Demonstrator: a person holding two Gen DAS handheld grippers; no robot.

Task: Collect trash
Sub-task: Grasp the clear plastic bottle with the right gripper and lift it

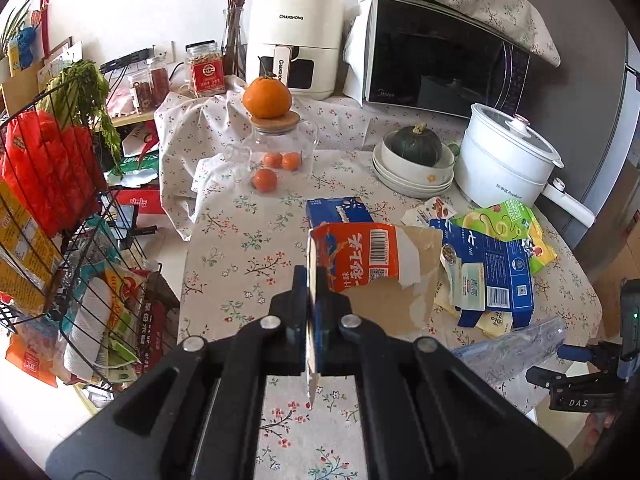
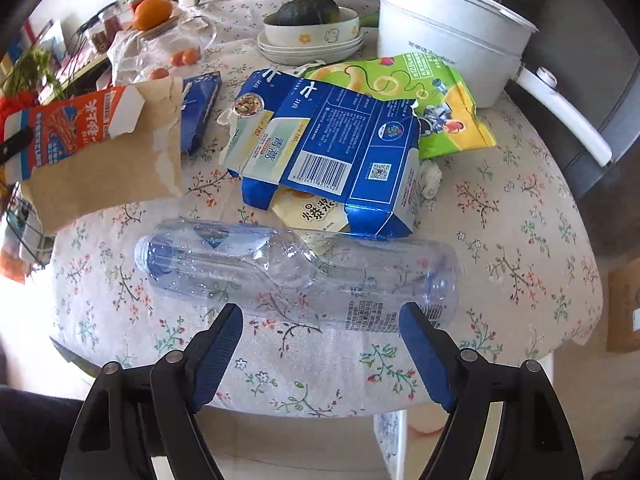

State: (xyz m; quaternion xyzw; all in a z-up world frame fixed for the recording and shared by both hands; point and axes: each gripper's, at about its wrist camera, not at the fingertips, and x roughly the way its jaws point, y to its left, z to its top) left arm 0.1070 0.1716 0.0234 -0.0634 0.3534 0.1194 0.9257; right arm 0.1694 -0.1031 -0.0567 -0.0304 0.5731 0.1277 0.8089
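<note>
My left gripper [image 1: 313, 300] is shut on a torn orange carton [image 1: 360, 256], flattened, held edge-on above the table; the same torn orange carton [image 2: 88, 140] hangs at the left of the right wrist view. A crushed clear plastic bottle [image 2: 296, 272] lies on its side near the table's front edge. My right gripper [image 2: 320, 332] stands open just in front of the bottle, fingers wide, nothing between them. Behind the bottle lie a flattened blue carton [image 2: 336, 144], a green snack bag [image 2: 424, 96] and a small blue box [image 2: 200, 108].
The floral tablecloth [image 2: 520, 248] covers a round table. At the back stand a white electric pot [image 2: 444, 36], stacked bowls with a squash [image 2: 308, 12], a glass jar topped by an orange [image 1: 267, 98], an air fryer [image 1: 294, 40] and a microwave [image 1: 436, 52]. A wire rack [image 1: 60, 200] stands at left.
</note>
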